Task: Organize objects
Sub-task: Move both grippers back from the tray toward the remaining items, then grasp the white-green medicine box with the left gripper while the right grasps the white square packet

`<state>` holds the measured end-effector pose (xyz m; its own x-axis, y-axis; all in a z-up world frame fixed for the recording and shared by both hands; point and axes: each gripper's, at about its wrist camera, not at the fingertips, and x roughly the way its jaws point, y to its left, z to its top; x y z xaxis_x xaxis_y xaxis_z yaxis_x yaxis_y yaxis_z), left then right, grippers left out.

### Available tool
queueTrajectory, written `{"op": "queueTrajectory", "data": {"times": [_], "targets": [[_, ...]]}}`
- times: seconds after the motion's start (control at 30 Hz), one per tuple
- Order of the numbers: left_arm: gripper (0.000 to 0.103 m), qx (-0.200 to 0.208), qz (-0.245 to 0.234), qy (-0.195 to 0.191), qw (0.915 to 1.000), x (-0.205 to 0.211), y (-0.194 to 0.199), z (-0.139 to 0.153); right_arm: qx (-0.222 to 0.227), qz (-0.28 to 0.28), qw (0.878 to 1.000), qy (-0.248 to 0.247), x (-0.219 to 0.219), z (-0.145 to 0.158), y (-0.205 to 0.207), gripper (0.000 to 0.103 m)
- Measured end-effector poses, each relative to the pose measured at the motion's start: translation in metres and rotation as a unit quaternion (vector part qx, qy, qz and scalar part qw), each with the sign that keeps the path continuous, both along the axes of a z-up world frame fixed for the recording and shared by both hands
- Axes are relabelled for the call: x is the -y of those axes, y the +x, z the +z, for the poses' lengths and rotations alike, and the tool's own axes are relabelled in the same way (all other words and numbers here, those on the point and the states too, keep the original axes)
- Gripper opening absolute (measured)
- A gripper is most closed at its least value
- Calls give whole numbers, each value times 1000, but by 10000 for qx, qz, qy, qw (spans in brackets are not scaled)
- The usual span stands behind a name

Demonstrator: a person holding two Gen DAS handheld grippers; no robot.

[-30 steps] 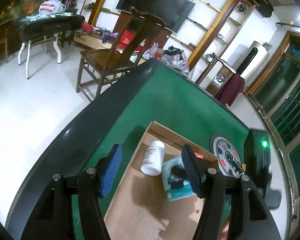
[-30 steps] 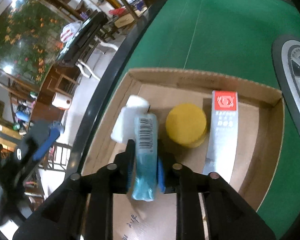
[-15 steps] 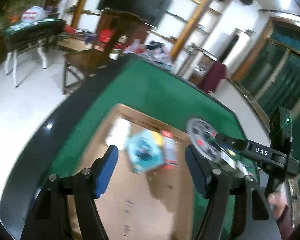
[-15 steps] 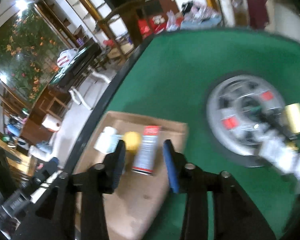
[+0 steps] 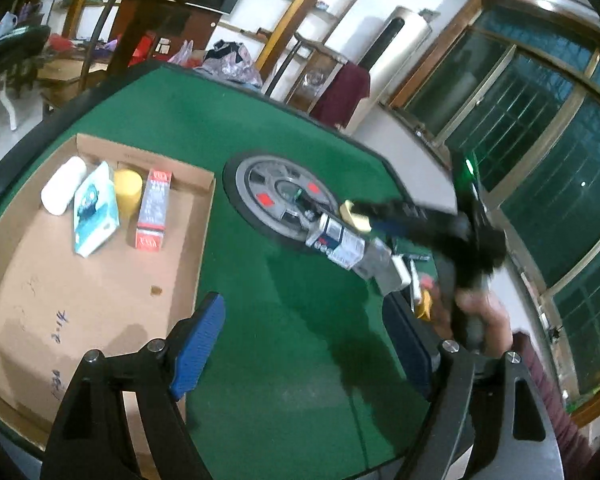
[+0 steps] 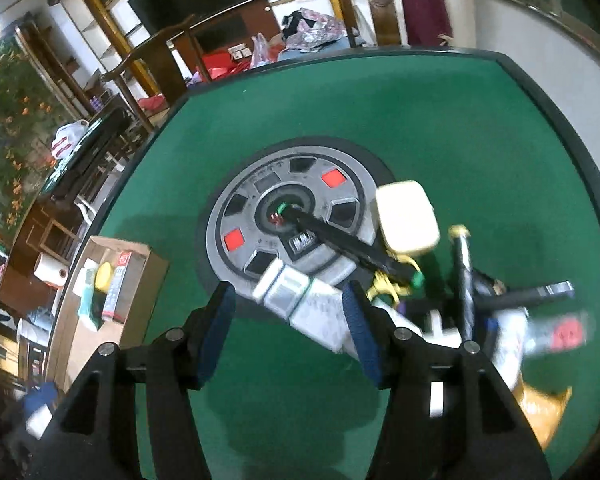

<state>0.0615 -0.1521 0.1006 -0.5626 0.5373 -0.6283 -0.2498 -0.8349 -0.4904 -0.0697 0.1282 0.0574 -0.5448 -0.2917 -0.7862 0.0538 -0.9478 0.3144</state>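
A cardboard tray [image 5: 100,300] on the left of the green table holds a white bottle [image 5: 62,190], a teal pouch [image 5: 94,212], a yellow cylinder [image 5: 128,190] and a red-and-grey box [image 5: 154,212] side by side. My left gripper [image 5: 304,350] hovers over bare felt right of the tray, its jaws opening with nothing between them. My right gripper [image 6: 290,330] hangs over a heap of loose items. Its jaws are opening and a white-and-grey carton [image 6: 296,300] lies below between the fingers, untouched. In the left wrist view the right gripper [image 5: 384,220] is blurred.
A grey round disc [image 6: 260,200] with red squares sits in the middle of the table [image 6: 420,120]. The heap holds a cream block [image 6: 406,216], a black stick [image 6: 340,242], a black tube [image 6: 462,272] and a red-labelled item [image 6: 564,332]. Wooden chairs stand beyond the far edge.
The right gripper let go of the teal pouch in the tray, opened, and swung right to the heap by the disc. The left gripper moved right off the tray and opened wider.
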Motion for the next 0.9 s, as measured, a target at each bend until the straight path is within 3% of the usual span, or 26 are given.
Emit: {"op": "queueTrajectory", "data": {"times": [0.13, 0.23, 0.3, 0.4, 0.43, 0.5, 0.67, 0.9], "targets": [[76, 44, 81, -118, 9999, 0, 3, 2, 259, 222, 9994, 20, 13, -19, -29, 55], [76, 43, 141, -162, 9998, 3, 8, 3, 775, 403, 9962, -5, 24, -40, -37, 55], [76, 37, 187, -220, 9996, 3, 7, 2, 865, 638, 9932, -459, 28, -41, -24, 56], [76, 152, 160, -246, 9995, -6, 0, -6, 1321, 1259, 9674, -1758, 33, -43, 2, 56], [76, 187, 120, -243, 9995, -10, -2, -9, 1287, 1322, 9652, -1854, 34, -39, 10, 56], [76, 223, 74, -342, 9991, -20, -5, -15, 939, 1254, 9726, -1718, 26, -23, 28, 56], [76, 414, 66, -545, 9976, -35, -4, -31, 414, 613, 9860, -1495, -21, -4, 57, 56], [76, 319, 270, -1385, 9895, -59, 8, -40, 213, 143, 9870, -1588, -72, -5, 78, 56]]}}
